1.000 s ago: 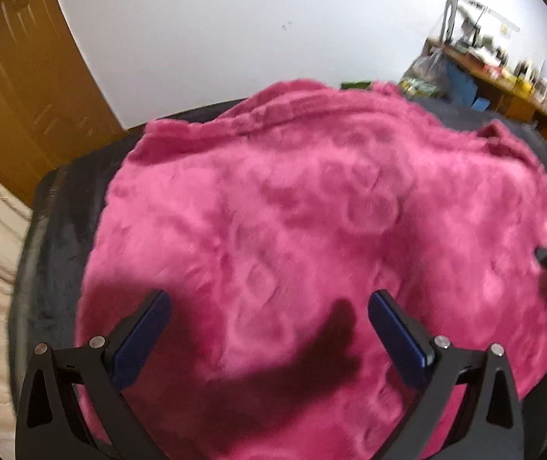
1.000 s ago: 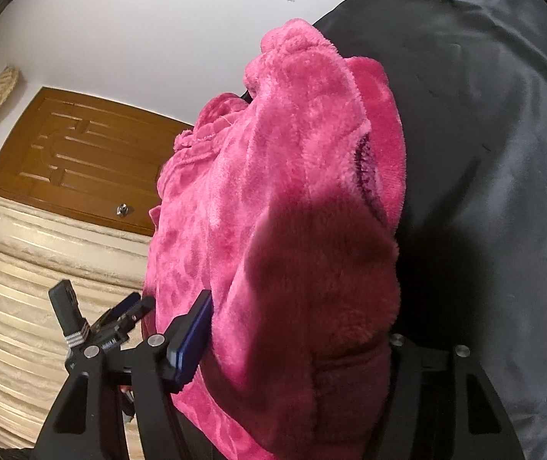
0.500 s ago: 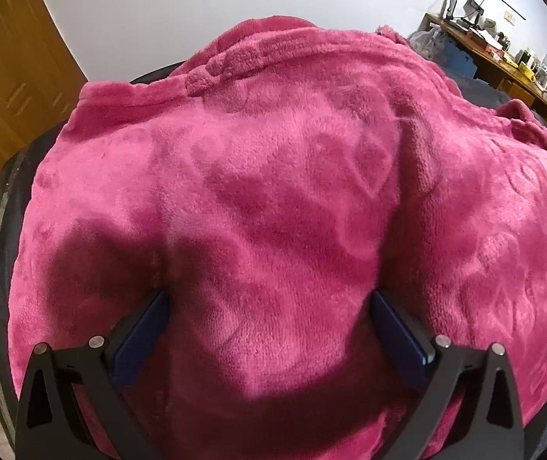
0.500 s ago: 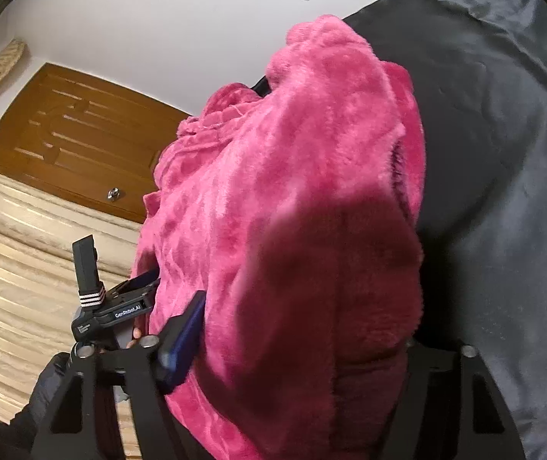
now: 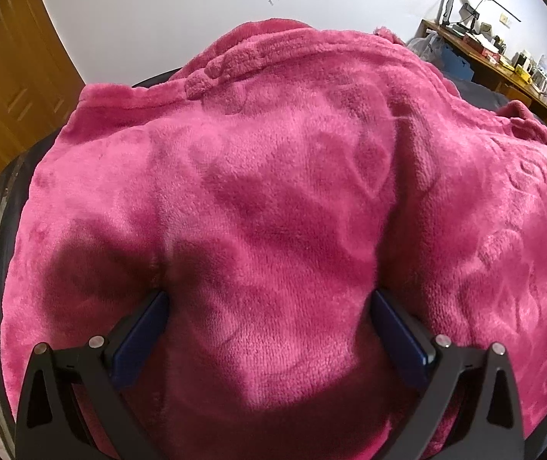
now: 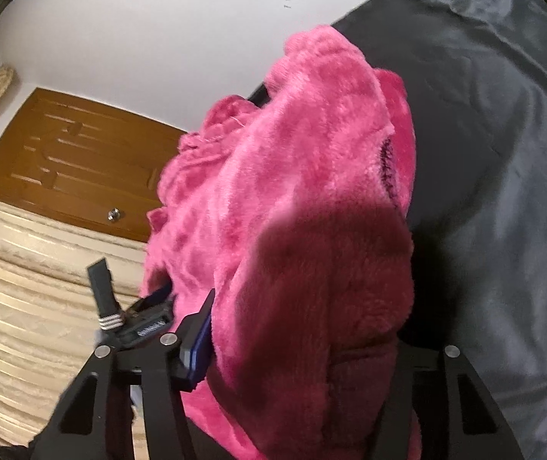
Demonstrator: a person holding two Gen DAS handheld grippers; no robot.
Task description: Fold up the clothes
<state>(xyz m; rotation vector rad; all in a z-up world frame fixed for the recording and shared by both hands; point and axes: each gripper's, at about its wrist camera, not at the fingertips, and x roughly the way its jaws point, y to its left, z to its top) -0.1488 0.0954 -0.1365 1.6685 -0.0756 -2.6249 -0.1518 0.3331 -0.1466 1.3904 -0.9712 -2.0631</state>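
Lying across a dark sheet (image 6: pixel 503 153), the pink fleece garment (image 5: pixel 292 191) fills both views; the left gripper (image 5: pixel 269 306) stands wide apart, pressed into the fleece, while the right gripper (image 6: pixel 300 329) is closing around a thick bunched fold

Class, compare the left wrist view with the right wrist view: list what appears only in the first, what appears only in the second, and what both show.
Only the left wrist view: a cluttered wooden desk against the far wall, and the left gripper with its jaws pushed wide apart into the fleece.

Only the right wrist view: a round door knob, cream striped bedding, and the right gripper, jaws closing with fleece between them.

Both: the pink fleece garment, the dark cover beneath it, a wooden door and the white wall.
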